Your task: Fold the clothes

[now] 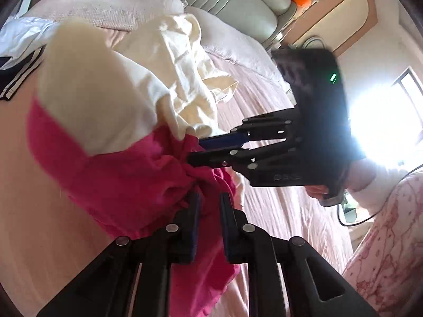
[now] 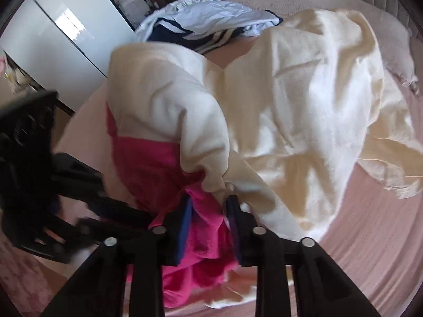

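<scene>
We are holding a cream-and-pink top (image 2: 169,121) bunched above the pink bedspread (image 2: 370,224). It is looking soft, light and floppy, so we are judging its pink hem the best place to grip. The left gripper (image 1: 208,206) is pinching pink cloth at 6 o'clock; the right gripper (image 1: 211,148) is clamping the same hem just beside it. The right view is showing a navy-striped garment (image 2: 185,34) at 12 o'clock and a white cupboard (image 2: 60,39); the left view alone is showing a window (image 1: 407,87) at 3 o'clock.
</scene>
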`<act>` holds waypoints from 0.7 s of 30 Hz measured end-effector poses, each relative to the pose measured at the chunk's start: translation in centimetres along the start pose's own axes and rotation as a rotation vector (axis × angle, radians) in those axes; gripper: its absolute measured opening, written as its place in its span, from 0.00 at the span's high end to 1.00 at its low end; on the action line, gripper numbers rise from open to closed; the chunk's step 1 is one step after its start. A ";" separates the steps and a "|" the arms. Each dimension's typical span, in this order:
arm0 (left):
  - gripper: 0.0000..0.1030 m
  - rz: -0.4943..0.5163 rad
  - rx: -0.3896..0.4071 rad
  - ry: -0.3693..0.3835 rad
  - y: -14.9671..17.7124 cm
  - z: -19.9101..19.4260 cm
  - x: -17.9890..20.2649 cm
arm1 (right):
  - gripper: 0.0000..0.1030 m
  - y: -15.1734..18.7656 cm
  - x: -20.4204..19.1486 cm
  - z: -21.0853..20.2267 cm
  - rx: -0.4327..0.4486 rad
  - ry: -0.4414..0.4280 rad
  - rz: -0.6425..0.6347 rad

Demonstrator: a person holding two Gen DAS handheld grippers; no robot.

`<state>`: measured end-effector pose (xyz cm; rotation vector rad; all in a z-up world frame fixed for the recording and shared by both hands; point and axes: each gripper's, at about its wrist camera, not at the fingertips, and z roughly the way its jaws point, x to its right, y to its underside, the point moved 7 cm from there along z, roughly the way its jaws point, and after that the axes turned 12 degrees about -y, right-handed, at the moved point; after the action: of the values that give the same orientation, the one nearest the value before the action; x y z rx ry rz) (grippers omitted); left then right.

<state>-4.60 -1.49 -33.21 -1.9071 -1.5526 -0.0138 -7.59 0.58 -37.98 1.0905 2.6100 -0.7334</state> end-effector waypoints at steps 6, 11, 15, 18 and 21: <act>0.85 -0.037 0.053 -0.178 -1.4 -1.0 -4.1 | 0.99 7.5 9.6 -5.5 -0.031 0.321 0.278; 0.85 -0.206 0.080 -0.274 -0.7 -1.8 -8.7 | 0.95 9.7 9.4 -9.9 0.068 0.195 0.388; 0.62 -0.341 0.101 -0.350 -0.1 -2.5 -12.5 | 0.85 4.6 4.6 -8.4 0.097 0.004 0.262; 0.64 -0.344 0.094 -0.369 0.3 -2.1 -13.2 | 0.53 0.3 0.9 -6.6 0.155 -0.208 0.182; 0.64 -0.192 0.043 -0.301 0.5 0.1 -7.8 | 0.49 -2.4 -2.4 -2.2 0.075 -0.201 0.051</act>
<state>-6.51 -8.21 -36.69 -1.7814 -1.9153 0.2307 -7.62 -1.19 -34.35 1.0409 2.3961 -0.8864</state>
